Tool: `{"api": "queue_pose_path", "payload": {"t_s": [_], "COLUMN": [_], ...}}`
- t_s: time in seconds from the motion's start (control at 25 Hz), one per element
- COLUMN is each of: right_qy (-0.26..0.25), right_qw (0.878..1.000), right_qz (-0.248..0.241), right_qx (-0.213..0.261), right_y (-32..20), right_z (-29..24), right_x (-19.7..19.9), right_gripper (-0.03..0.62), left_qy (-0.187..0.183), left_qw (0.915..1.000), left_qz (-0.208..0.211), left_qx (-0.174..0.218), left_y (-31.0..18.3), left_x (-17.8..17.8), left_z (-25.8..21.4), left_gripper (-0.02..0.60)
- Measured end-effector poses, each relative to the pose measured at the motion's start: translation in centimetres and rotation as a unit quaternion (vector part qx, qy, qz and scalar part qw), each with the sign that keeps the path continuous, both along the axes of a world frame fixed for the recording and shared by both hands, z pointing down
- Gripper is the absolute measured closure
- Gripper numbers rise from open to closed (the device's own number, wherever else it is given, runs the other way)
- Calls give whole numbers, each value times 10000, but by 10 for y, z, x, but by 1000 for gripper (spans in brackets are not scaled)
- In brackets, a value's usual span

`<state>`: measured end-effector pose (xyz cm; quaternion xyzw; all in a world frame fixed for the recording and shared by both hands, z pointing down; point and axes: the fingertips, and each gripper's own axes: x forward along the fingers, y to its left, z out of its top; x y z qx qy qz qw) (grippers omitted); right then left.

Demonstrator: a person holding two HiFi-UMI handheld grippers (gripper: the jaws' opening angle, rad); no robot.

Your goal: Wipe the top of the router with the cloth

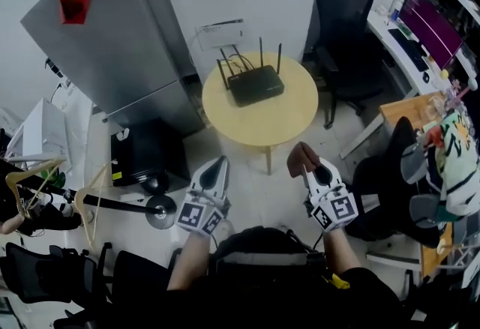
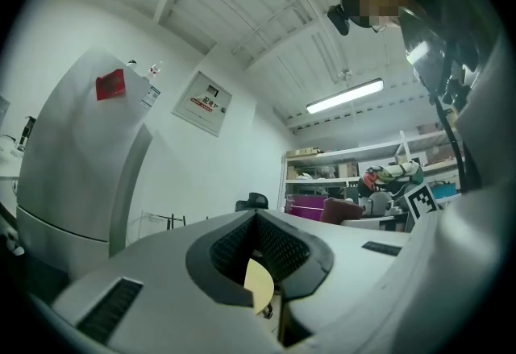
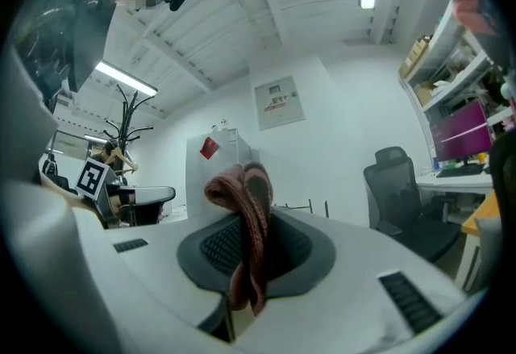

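Black, with antennas raised, the router [image 1: 256, 85] sits on the round wooden table [image 1: 289, 121], toward its far side. Short of the table's near edge, the right gripper [image 1: 318, 168] pinches a reddish-brown cloth [image 1: 301, 158]. Beside it, the left gripper [image 1: 217, 163] has its jaws pressed together, empty.

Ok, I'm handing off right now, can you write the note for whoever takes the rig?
Left gripper: shut, holding nothing, held short of the near edge of the round table.
Right gripper: shut on the cloth, which hangs folded between its jaws; also short of the table.
Router: black, antennas up, on the far half of the table, nothing touching it.
Done: cloth is in the gripper.
Left: carry the cloth to the router's top and wipe it; no contact yet.
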<state>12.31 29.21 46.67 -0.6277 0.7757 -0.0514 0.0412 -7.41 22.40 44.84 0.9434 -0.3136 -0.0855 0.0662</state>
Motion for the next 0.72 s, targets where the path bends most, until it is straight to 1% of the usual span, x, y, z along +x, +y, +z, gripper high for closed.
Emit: {"api": "queue_pose_path", "payload": {"t_s": [0.16,0.24,0.4,0.56,0.72], "right_qy": [-236,-237,-239,-263,-185], "right_qw": [9997,9997,9996,9992,9993], "right_qz": [38,74,174,283,309], "right_qx": [13,-14,-48,-33,-34], "right_y": [-7,-7,-9,-12,-16], "right_z": [5,9,13,14,13], "right_x": [-12,-18,-25,-25,-24], "right_gripper": [540,540,540,540,540], "left_qy": [-94,-91,-52,-137,-133], "left_qw": [9998,9996,9994,9993,9993], "left_qz": [-86,-136,-208,-247,-257], "left_qx": [-132,-215,-263,-252,-219], "left_y": [-7,-8,-14,-22,-24], "left_x": [-25,-38,-57,-65,-65], "left_z": [8,12,18,23,26], "left_gripper": [587,586,588,588,588]}}
